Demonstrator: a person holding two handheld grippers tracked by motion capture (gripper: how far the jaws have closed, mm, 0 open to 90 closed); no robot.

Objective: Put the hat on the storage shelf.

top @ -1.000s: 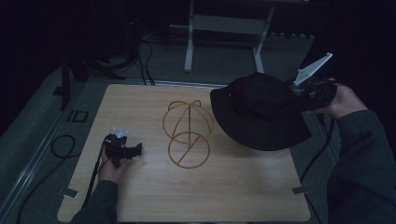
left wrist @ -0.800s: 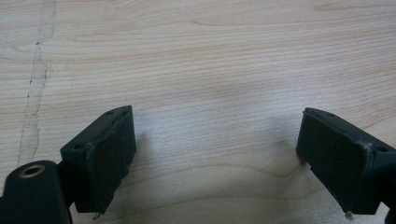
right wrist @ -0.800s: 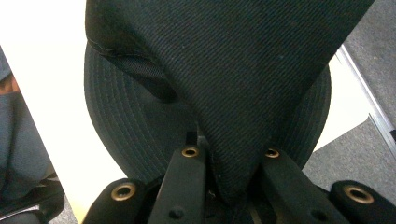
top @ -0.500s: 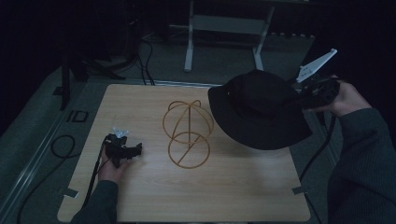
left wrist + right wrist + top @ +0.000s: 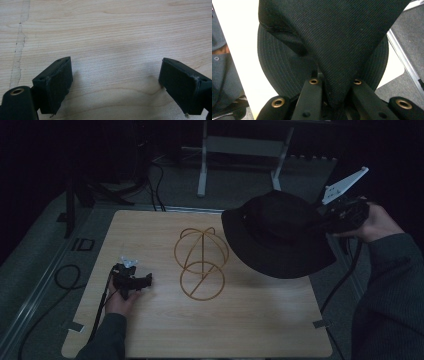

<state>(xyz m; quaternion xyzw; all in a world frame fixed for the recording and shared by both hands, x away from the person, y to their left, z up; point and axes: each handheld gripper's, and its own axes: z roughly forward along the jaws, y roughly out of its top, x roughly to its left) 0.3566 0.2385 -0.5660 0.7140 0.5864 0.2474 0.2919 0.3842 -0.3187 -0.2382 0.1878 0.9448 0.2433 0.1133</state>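
Light wooden table [image 5: 250,330] bare between the spread fingers [image 5: 57,82] of the left gripper [image 5: 131,281], resting idle. Black fabric bucket hat [image 5: 277,235] lifted clear of the table, brim pinched between the closed fingers [image 5: 312,100] of the right gripper [image 5: 345,215]. Golden wire hat stand [image 5: 201,265] upright, well left of those fingers, unoccupied. Pick-up done; placing on stand judged outstanding.

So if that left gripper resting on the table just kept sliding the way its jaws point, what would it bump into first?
Probably the golden wire hat stand. The left gripper, jaws open, points right across the pale wooden table toward it, though its exact line is hard to judge.
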